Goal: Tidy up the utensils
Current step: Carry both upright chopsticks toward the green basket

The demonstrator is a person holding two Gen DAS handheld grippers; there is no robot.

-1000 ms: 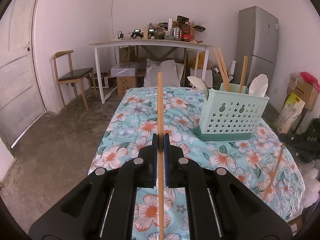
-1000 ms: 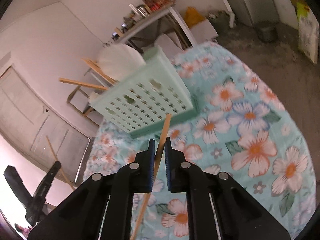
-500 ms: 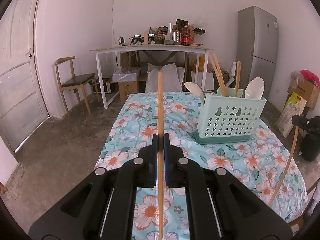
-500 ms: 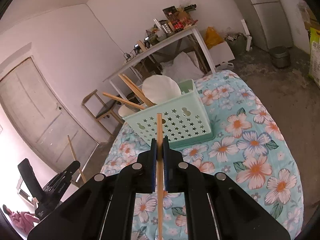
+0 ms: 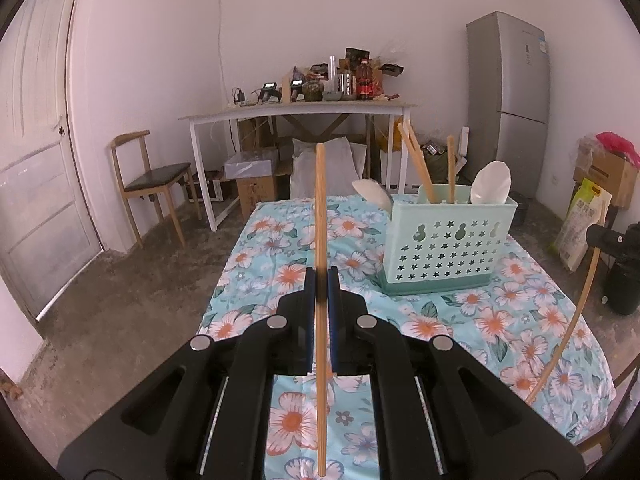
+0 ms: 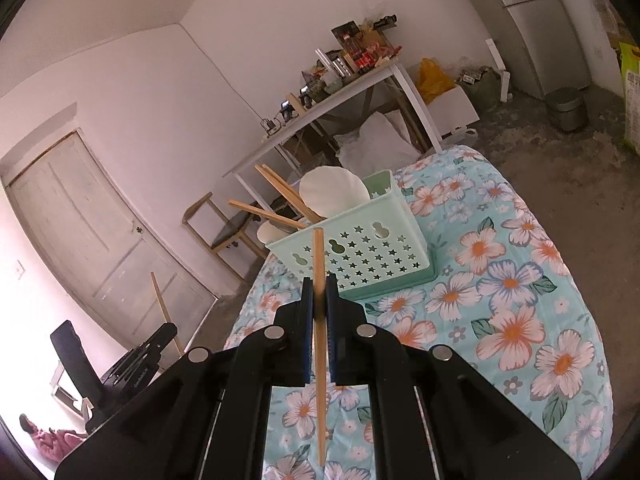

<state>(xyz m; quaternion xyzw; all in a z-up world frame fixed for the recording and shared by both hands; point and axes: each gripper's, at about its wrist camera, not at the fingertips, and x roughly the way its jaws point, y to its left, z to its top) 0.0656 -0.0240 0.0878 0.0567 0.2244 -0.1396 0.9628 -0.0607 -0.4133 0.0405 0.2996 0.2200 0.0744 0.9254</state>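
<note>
A mint green utensil caddy (image 5: 444,240) stands on the floral tablecloth (image 5: 480,320); it also shows in the right wrist view (image 6: 360,256). It holds chopsticks (image 5: 416,164) and two white spoons (image 5: 490,178). My left gripper (image 5: 320,280) is shut on a wooden chopstick (image 5: 320,208) that points upward, to the left of the caddy. My right gripper (image 6: 319,284) is shut on another wooden chopstick (image 6: 319,256), in front of the caddy. That chopstick (image 5: 576,312) and the right gripper (image 5: 612,236) show at the right edge of the left wrist view.
A white table (image 5: 300,112) piled with clutter stands at the back wall. A wooden chair (image 5: 148,176) is at the left, a fridge (image 5: 508,92) at the right. Boxes and bags (image 5: 600,184) sit on the floor by the right wall. A door (image 5: 36,140) is at the far left.
Both grippers have pulled back and up from the table with their chopsticks. The right gripper has levelled out and the caddy now sits farther away in both views.
</note>
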